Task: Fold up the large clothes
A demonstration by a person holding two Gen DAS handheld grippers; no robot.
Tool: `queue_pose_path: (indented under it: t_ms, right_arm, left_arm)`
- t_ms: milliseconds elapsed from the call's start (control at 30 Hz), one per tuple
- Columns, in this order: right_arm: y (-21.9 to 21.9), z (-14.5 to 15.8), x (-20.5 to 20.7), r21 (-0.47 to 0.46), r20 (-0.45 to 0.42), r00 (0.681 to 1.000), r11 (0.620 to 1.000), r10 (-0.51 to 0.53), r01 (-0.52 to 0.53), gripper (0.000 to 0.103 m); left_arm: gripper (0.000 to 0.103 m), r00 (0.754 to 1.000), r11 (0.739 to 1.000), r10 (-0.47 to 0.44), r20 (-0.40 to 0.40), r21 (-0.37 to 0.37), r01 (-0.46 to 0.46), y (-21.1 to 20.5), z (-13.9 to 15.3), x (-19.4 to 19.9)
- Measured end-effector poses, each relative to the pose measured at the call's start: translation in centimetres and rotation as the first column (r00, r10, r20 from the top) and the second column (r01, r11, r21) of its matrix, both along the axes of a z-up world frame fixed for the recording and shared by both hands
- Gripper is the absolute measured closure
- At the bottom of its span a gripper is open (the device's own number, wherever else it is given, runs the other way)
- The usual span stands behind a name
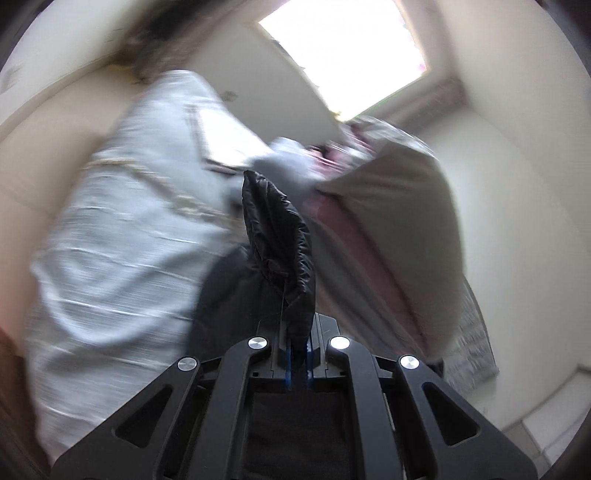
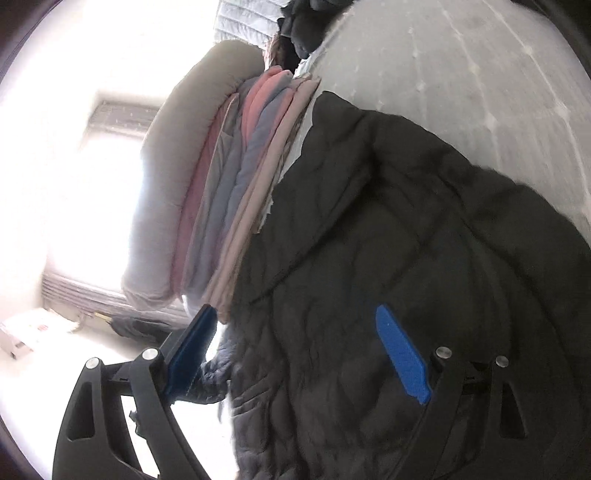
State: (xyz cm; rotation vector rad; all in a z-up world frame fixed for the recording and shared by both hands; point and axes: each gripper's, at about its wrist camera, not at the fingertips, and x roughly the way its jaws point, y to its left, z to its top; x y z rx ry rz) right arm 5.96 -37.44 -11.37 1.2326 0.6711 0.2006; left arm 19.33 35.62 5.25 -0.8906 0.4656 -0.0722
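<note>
Left gripper (image 1: 298,354) pinching black jacket (image 1: 280,236)

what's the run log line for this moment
left gripper shut on black jacket | right gripper open over it | folded stack beside

A bed with a pale grey quilted cover (image 2: 461,74) carries all the textiles.

On this cover lies a black padded jacket (image 2: 388,258), spread out over a big part of it, with its edge hanging past the side of the bed. Just beside the jacket, touching it, stands a stack of folded blankets in pink, blue-grey and beige (image 2: 236,184), and a thick beige cushion (image 2: 177,155) lies on top of the stack. At the far end some dark clothes (image 2: 303,22) and a light blue padded garment (image 2: 243,18) are visible, blurred.
</note>
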Motion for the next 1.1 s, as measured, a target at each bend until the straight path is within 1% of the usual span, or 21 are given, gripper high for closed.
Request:
queue_pose_path:
  t_ms: [67, 167, 267, 400, 467, 500, 567, 600, 633, 667, 733, 767, 800, 833, 867, 900, 933, 967, 1000, 1067, 1100]
  right_arm:
    - [0.0, 0.7, -0.4, 0.033, 0.029, 0.999, 0.999, 0.017, -0.018, 0.018]
    - [0.0, 1.5, -1.0, 0.066, 0.061, 0.997, 0.997, 0.042, -0.046, 0.018]
    - [-0.4, 1.4, -1.4, 0.127, 0.082, 0.995, 0.990, 0.058, -0.068, 0.018]
    - [-1.3, 0.9, -1.7, 0.189, 0.097, 0.993, 0.979, 0.062, -0.080, 0.018]
    - [-1.6, 0.7, -1.7, 0.213, 0.103, 0.992, 0.973, 0.068, -0.089, 0.018]
    - [-1.7, 0.6, -1.7, 0.226, 0.104, 0.992, 0.970, 0.071, -0.093, 0.018]
    - [-1.8, 0.5, -1.8, 0.245, 0.108, 0.991, 0.964, 0.080, -0.104, 0.018]
    - [-1.8, 0.5, -1.8, 0.253, 0.110, 0.991, 0.962, 0.083, -0.108, 0.018]
    - [-1.8, 0.5, -1.7, 0.259, 0.112, 0.990, 0.959, 0.086, -0.112, 0.018]
    - [-1.7, 0.5, -1.7, 0.264, 0.113, 0.990, 0.958, 0.088, -0.116, 0.018]
    - [-1.6, 0.7, -1.7, 0.270, 0.121, 0.988, 0.955, 0.092, -0.122, 0.018]
    - [-1.6, 0.8, -1.7, 0.272, 0.124, 0.988, 0.954, 0.095, -0.126, 0.018]
    - [-1.5, 0.9, -1.8, 0.272, 0.129, 0.987, 0.954, 0.096, -0.128, 0.018]
    - [-1.5, 1.0, -1.9, 0.270, 0.132, 0.987, 0.954, 0.094, -0.127, 0.018]
    - [-1.5, 1.0, -1.9, 0.269, 0.132, 0.987, 0.955, 0.093, -0.126, 0.018]
    - [-1.5, 1.0, -1.9, 0.268, 0.130, 0.987, 0.956, 0.090, -0.123, 0.018]
    - [-1.5, 0.9, -1.9, 0.269, 0.128, 0.988, 0.956, 0.088, -0.120, 0.018]
    - [-1.6, 0.8, -2.0, 0.271, 0.121, 0.989, 0.956, 0.085, -0.115, 0.018]
    - [-1.6, 0.7, -2.0, 0.273, 0.117, 0.990, 0.955, 0.082, -0.112, 0.018]
    - [-1.6, 0.4, -2.1, 0.277, 0.109, 0.991, 0.955, 0.078, -0.106, 0.018]
    - [-1.6, 0.4, -2.1, 0.276, 0.107, 0.991, 0.955, 0.077, -0.104, 0.018]
  left_arm:
    - [0.099, 0.998, 0.998, -0.056, 0.026, 0.030, 0.055, -4.4, 2.1, 1.3]
    - [0.099, 0.985, 0.985, -0.165, 0.044, 0.065, 0.162, -13.1, 4.2, 3.9]
    - [0.099, 0.966, 0.963, -0.258, 0.029, 0.093, 0.255, -20.7, 3.9, 5.8]
    - [0.099, 0.918, 0.909, -0.393, -0.041, 0.135, 0.395, -32.0, 0.7, 8.0]
    - [0.099, 0.886, 0.871, -0.451, -0.106, 0.164, 0.463, -37.7, -2.4, 8.9]
    - [0.099, 0.876, 0.858, -0.464, -0.131, 0.180, 0.481, -39.5, -3.5, 9.1]
    - [0.099, 0.849, 0.817, -0.481, -0.219, 0.241, 0.524, -43.9, -6.8, 9.6]
    - [0.098, 0.835, 0.795, -0.484, -0.262, 0.266, 0.545, -45.3, -8.1, 9.9]
    - [0.098, 0.813, 0.761, -0.472, -0.340, 0.308, 0.571, -47.1, -10.0, 10.2]
    - [0.093, 0.800, 0.731, -0.446, -0.401, 0.353, 0.585, -48.4, -11.3, 10.7]
    - [0.085, 0.775, 0.631, -0.380, -0.505, 0.471, 0.616, -51.2, -13.2, 10.6]
    - [0.080, 0.779, 0.569, -0.345, -0.524, 0.543, 0.618, -52.5, -13.4, 10.3]
    - [0.068, 0.788, 0.507, -0.315, -0.529, 0.608, 0.611, -53.7, -13.4, 9.9]
    - [0.059, 0.802, 0.444, -0.288, -0.524, 0.668, 0.597, -54.7, -13.3, 9.4]
    - [0.047, 0.828, 0.366, -0.260, -0.496, 0.743, 0.560, -56.2, -12.9, 8.5]
    - [0.040, 0.840, 0.326, -0.259, -0.476, 0.776, 0.541, -57.0, -12.4, 8.0]
    - [0.038, 0.845, 0.289, -0.274, -0.460, 0.798, 0.528, -57.6, -11.7, 7.7]
    - [0.038, 0.843, 0.264, -0.303, -0.444, 0.811, 0.522, -58.4, -11.1, 7.1]
    - [0.036, 0.840, 0.261, -0.322, -0.437, 0.812, 0.522, -58.6, -10.4, 7.0]
    - [0.032, 0.826, 0.281, -0.356, -0.437, 0.793, 0.541, -59.2, -9.8, 7.1]
    - [0.031, 0.797, 0.311, -0.385, -0.466, 0.747, 0.587, -59.1, -10.0, 7.9]
